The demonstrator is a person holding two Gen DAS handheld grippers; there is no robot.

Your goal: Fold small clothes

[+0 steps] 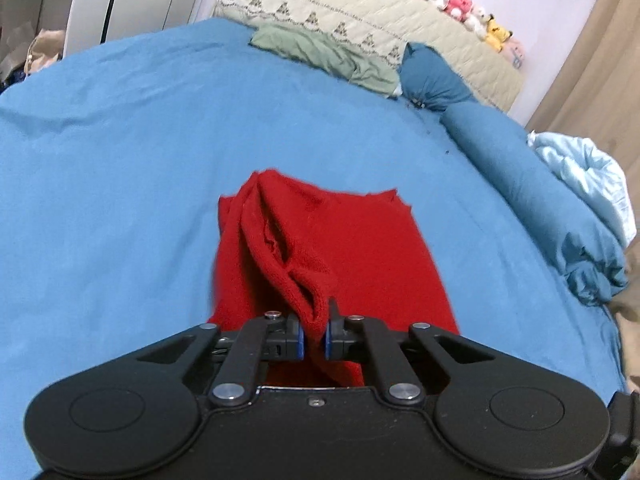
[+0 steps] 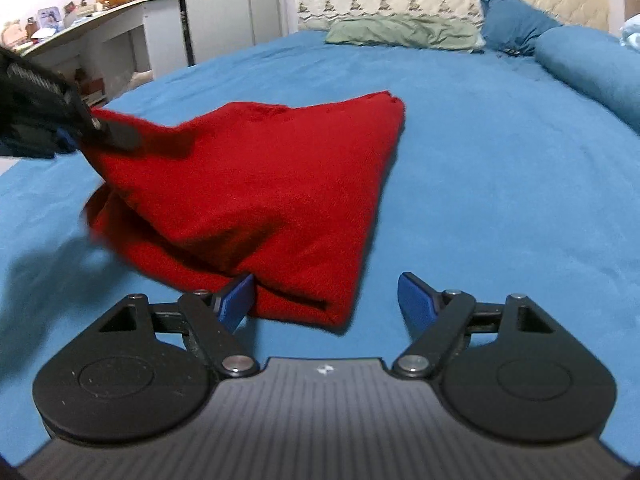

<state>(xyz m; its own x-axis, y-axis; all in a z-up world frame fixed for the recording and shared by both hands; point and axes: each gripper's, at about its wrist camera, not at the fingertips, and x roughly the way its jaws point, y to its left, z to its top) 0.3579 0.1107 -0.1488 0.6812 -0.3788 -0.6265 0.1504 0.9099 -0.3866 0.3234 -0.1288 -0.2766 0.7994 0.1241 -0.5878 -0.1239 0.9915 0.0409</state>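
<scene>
A red knitted garment (image 1: 340,248) lies partly folded on the blue bed sheet (image 1: 120,160). My left gripper (image 1: 314,338) is shut on a bunched edge of it and holds that edge lifted off the bed. In the right wrist view the red garment (image 2: 260,184) hangs from the left gripper (image 2: 86,130) at the upper left. My right gripper (image 2: 326,296) is open, its blue fingertips (image 2: 236,298) either side of the garment's near corner, low over the sheet (image 2: 500,200).
A green cloth (image 1: 328,56) and blue pillows (image 1: 520,184) lie at the bed's head by a quilted headboard (image 1: 360,8). A light blue blanket (image 1: 588,176) lies at the right. A desk (image 2: 88,20) and wardrobe (image 2: 224,4) stand left of the bed.
</scene>
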